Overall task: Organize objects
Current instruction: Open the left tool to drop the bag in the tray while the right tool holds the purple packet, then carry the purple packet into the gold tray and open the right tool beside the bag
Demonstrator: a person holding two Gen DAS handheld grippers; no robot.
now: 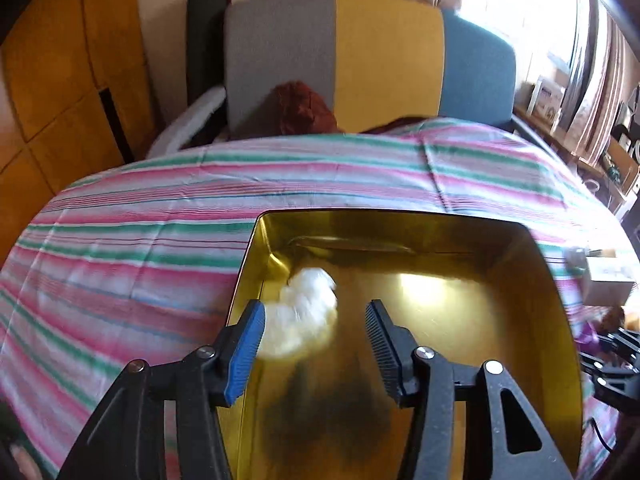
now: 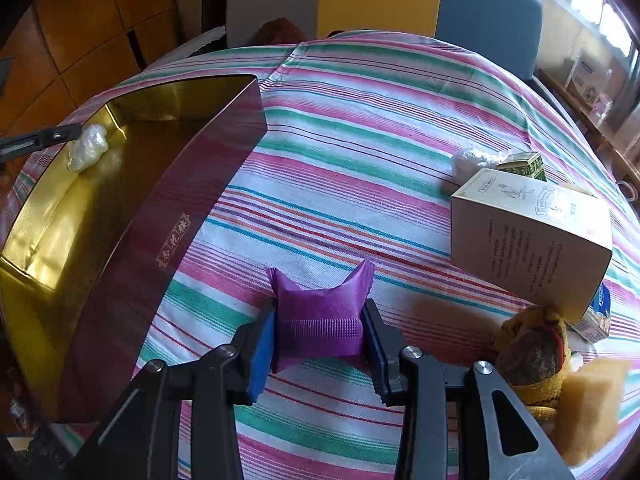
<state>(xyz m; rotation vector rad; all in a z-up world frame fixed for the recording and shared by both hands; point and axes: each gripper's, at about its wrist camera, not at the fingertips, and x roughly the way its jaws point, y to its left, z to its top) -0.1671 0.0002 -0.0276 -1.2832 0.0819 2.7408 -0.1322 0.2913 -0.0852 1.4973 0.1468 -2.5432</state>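
Striped cloth (image 2: 360, 120) | left claw (image 1: 316, 320) agape, white wad (image 1: 304, 312) between (blurred) | right claw (image 2: 320, 328) clamps purple packet (image 2: 320, 316)

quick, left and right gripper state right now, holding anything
left gripper: open over the gold tin, white wad released.
right gripper: shut on the purple packet.

White wad (image 1: 302, 312) motion-blurred; sponge (image 2: 592, 408) cut off at edge.

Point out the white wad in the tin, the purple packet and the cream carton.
white wad (image 1: 304, 312): left wrist view, its middle.
purple packet (image 2: 320, 312): right wrist view, front face between the fingers.
cream carton (image 2: 532, 240): right wrist view, printed side.
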